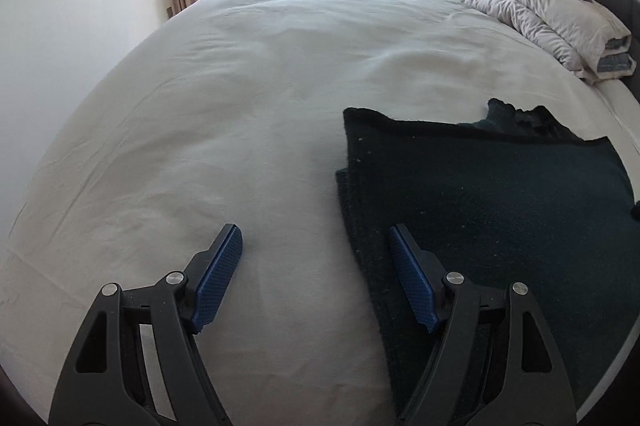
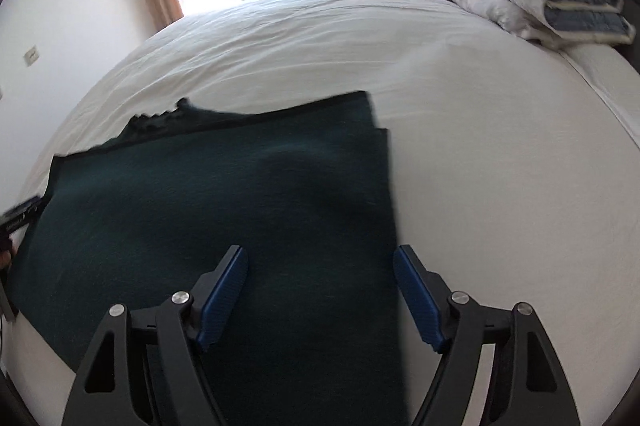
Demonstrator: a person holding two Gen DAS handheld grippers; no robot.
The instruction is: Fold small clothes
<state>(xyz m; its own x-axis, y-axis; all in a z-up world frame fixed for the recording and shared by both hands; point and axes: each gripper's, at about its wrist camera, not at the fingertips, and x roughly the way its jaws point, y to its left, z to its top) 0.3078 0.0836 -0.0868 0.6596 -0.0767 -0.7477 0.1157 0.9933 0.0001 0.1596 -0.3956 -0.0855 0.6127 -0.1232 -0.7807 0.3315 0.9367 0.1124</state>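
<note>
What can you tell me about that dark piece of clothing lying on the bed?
The dark garment looks like a thick, slightly fuzzy knit, very dark green, almost black. It lies flat on the white bed sheet, apparently already folded over: a second layer peeks out along one side edge. At its far edge a jagged, scalloped trim sticks out. Its surface is smooth with a few pale lint specks. Nothing grips it: both grippers hover at its near side edges, fingers apart.
</note>
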